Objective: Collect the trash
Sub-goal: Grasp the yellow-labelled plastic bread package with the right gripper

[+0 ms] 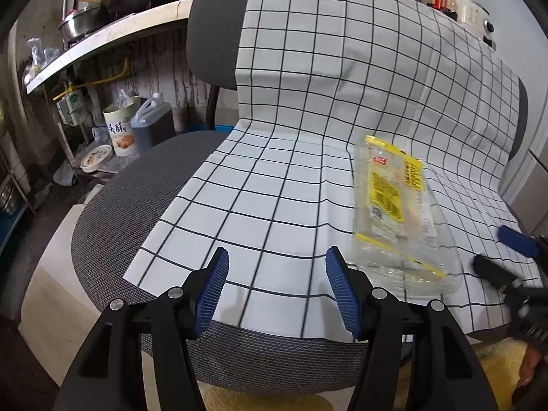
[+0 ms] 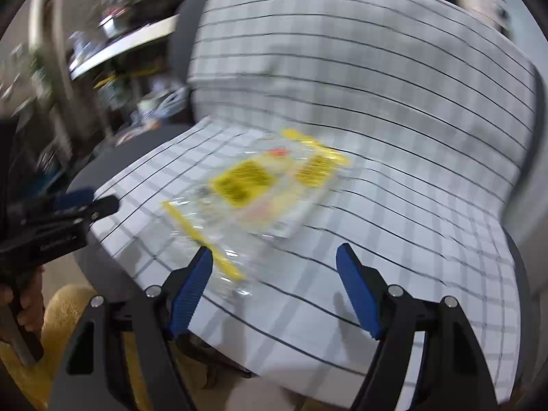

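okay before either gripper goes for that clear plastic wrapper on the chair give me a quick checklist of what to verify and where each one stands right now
1. Trash located: the clear plastic package with yellow labels lies flat on the white black-grid cloth over the grey mesh chair. Ok.
2. Left gripper jaws apart, nothing between them. Ok.
3. Right gripper jaws apart, empty. Ok.
4. Package centred between the right gripper's jaws: only its near corner sits by one blue pad. Not ok.
5. Right wrist view sharp enough to aim: blurred. Not ok.
6. A bin or bag to drop it into: none seen in either view. Cannot tell.
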`<state>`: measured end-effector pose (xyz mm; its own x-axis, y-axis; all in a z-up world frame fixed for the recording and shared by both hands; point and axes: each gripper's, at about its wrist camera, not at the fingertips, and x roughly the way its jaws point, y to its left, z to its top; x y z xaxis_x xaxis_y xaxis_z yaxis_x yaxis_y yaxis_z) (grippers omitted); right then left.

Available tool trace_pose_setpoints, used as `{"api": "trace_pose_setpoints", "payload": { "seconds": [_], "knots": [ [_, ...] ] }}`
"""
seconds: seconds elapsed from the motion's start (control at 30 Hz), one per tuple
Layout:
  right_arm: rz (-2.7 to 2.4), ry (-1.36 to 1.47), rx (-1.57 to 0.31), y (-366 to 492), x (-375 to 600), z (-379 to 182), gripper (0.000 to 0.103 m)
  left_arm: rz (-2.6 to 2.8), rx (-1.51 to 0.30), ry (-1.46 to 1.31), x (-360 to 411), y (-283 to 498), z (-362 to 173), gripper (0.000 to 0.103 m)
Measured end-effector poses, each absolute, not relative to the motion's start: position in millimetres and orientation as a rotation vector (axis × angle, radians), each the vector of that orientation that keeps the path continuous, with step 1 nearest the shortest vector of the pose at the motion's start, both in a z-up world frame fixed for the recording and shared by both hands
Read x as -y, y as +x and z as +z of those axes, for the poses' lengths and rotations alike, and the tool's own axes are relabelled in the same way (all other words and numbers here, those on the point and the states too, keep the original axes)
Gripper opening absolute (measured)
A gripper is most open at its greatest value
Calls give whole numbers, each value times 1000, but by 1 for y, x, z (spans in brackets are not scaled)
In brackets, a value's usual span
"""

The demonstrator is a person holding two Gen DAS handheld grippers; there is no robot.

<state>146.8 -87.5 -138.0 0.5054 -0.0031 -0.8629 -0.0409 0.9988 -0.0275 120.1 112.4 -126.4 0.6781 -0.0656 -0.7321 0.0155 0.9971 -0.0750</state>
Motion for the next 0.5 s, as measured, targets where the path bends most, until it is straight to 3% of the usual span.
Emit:
{"api": "trace_pose_setpoints", "payload": {
  "seconds": [0.5],
  "knots": [
    [170,-267,-1203,213,36,-197,67,-56,-846,-147,-132,135,-138,60]
  ]
}}
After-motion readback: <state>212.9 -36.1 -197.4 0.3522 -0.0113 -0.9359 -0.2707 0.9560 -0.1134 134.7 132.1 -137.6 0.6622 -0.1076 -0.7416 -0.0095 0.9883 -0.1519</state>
